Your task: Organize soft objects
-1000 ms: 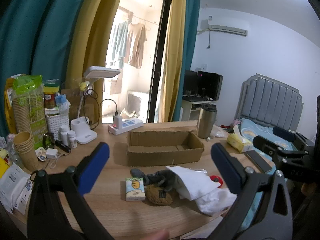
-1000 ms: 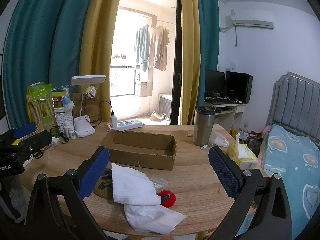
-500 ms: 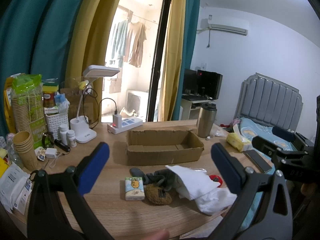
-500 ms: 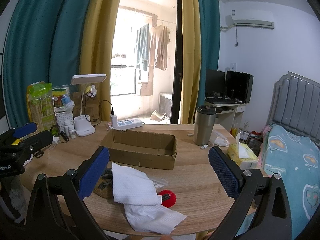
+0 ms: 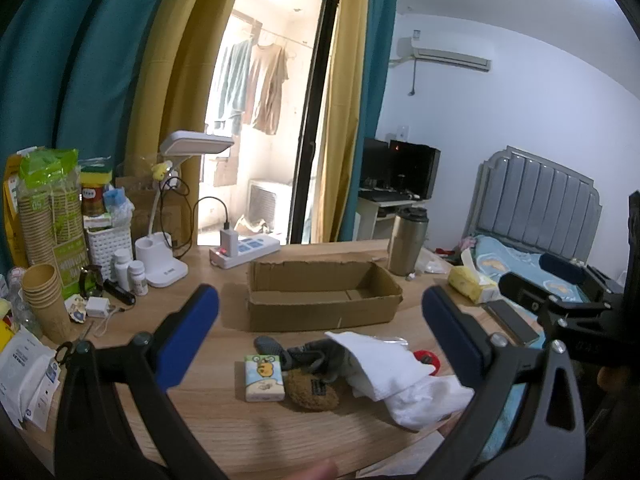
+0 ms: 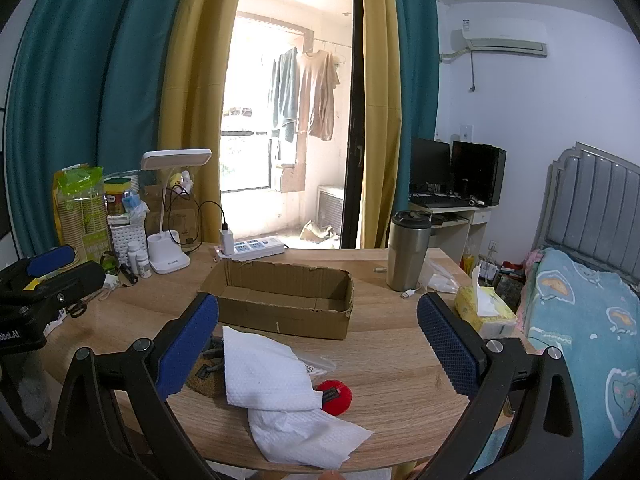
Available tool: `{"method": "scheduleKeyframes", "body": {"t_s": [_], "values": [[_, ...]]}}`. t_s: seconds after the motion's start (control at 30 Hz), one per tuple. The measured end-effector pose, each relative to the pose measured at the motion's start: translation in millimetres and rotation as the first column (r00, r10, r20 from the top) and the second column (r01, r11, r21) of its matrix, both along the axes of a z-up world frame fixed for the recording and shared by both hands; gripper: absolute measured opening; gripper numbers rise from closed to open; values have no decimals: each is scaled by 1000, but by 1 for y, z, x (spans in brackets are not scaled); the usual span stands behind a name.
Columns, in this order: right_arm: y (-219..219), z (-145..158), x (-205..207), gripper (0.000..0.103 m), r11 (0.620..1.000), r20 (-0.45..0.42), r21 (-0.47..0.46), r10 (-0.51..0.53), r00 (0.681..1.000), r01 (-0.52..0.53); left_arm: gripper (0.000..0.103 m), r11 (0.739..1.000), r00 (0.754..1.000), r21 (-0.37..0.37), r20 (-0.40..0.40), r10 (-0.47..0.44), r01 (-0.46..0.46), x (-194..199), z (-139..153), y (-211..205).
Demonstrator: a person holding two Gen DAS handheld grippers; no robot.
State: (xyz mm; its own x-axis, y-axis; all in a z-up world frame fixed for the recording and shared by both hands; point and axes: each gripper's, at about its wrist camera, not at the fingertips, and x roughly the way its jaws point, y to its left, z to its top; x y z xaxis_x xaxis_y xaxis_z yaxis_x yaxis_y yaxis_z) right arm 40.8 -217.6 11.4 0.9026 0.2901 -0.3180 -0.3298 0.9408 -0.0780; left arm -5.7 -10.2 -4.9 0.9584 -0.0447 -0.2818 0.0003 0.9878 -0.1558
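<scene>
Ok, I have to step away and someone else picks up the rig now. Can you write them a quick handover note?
Left tongs: open, empty, above the table's near edge.
Right tongs: open, empty, likewise.
Box: mid-table, nothing inside.
Soft things in a heap before it: white cloth, grey sock, brown pad, red ball, tissue pack.
Done: nothing boxed.
Left: probably move each soft item into the box.

Legible text is scarce. The left hand-held gripper (image 6: 52,276), seen at the edge of the right wrist view, has white lettering ending in "LAI" on its black body. The sleeve of paper cups (image 5: 44,216) on the counter (image 5: 224,424) shows a number, seemingly "50". Other labels, packets and bottle prints are too small or blurred to read.
</scene>
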Motion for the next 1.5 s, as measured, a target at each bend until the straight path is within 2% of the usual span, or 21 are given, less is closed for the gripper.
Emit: {"method": "scheduleKeyframes", "body": {"t_s": [0.5, 0.7, 1.07, 1.33, 1.43, 1.5], "values": [[2, 0, -2, 102, 1000, -4, -8, 6, 1000, -6, 102, 1000, 1000, 0, -3, 2, -2, 0, -1, 1], [7, -17, 16, 102, 1000, -41, -23, -3, 999, 2, 102, 997, 999, -74, -36, -7, 5, 6, -13, 19], [34, -53, 51, 101, 996, -178, -58, 53, 983, -65, 102, 993, 988, -115, -151, -3, -14, 35, -46, 42], [48, -79, 76, 96, 992, -277, -72, 77, 958, -100, 102, 993, 967, -121, -254, -15, -16, 60, -73, 49], [54, -87, 84, 96, 990, -311, -70, 93, 946, -120, 102, 993, 954, -116, -295, -47, 13, 70, -82, 49], [58, -93, 90, 90, 989, -333, -67, 104, 937, -133, 102, 993, 947, -119, -317, -53, 16, 75, -88, 49]]}}
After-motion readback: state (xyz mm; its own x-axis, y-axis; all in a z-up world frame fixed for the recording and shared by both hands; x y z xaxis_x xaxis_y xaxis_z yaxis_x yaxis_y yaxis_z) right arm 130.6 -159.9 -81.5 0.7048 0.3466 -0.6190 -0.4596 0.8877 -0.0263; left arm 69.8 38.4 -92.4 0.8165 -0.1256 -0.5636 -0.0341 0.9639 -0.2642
